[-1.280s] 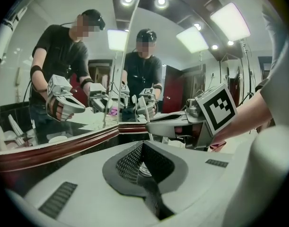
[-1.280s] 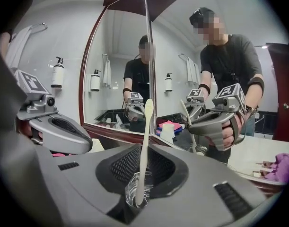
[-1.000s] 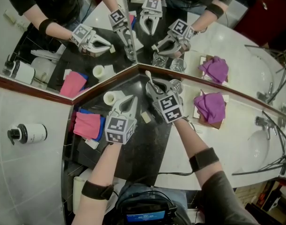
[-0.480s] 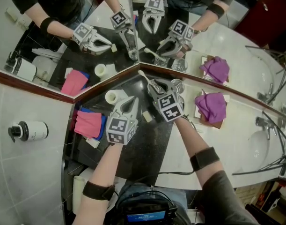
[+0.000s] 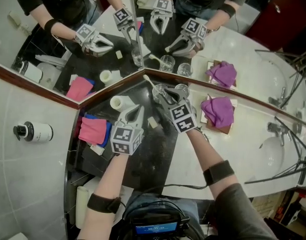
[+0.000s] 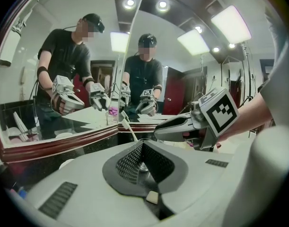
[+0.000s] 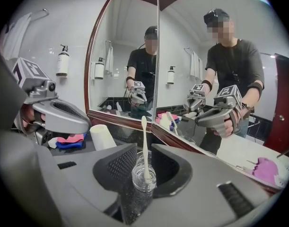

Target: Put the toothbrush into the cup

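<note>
One white toothbrush point(image 7: 144, 141) stands in the clear glass cup point(image 7: 143, 176) on the dark tabletop point(image 5: 153, 154). The right tongs point(image 5: 164, 97) have just been opening; the cup sits between their parted jaws, untouched. The left tongs point(image 6: 142, 148) are closed on nothing.
</note>
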### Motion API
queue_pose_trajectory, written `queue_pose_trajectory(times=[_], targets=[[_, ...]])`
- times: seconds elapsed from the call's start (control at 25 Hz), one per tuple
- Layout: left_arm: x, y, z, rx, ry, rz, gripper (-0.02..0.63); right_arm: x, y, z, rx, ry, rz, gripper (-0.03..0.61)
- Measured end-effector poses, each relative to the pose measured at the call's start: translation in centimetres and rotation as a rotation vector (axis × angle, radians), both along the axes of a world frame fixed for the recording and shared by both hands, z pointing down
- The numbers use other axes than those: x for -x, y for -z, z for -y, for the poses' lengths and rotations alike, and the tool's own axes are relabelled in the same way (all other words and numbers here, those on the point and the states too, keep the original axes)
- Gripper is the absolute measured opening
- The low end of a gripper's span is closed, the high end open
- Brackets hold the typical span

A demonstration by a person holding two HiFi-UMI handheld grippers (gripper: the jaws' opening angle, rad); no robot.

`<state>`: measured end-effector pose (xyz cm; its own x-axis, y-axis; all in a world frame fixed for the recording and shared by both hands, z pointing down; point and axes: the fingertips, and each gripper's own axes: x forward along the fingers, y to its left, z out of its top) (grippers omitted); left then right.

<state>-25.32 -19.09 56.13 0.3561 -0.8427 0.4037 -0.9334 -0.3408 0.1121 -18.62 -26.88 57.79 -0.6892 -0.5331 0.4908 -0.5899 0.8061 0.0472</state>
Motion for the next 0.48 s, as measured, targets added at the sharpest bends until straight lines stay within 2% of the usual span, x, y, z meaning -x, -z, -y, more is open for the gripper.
queue_pose_trajectory(times=[0.24, 0.48], targets=[[-2.0, 2.4, -3.0, -0.013, 0.005, 0.004, 0.005, -5.2, 3.6, -4.4, -0.008, -0.031, 0.034, 0.04], [-5.0, 5.0, -6.5, -0.029, -0.003, 0.004, 0.005, -12.5, 6.0, -9.0, 0.012, -0.117, 0.082, 0.018]])
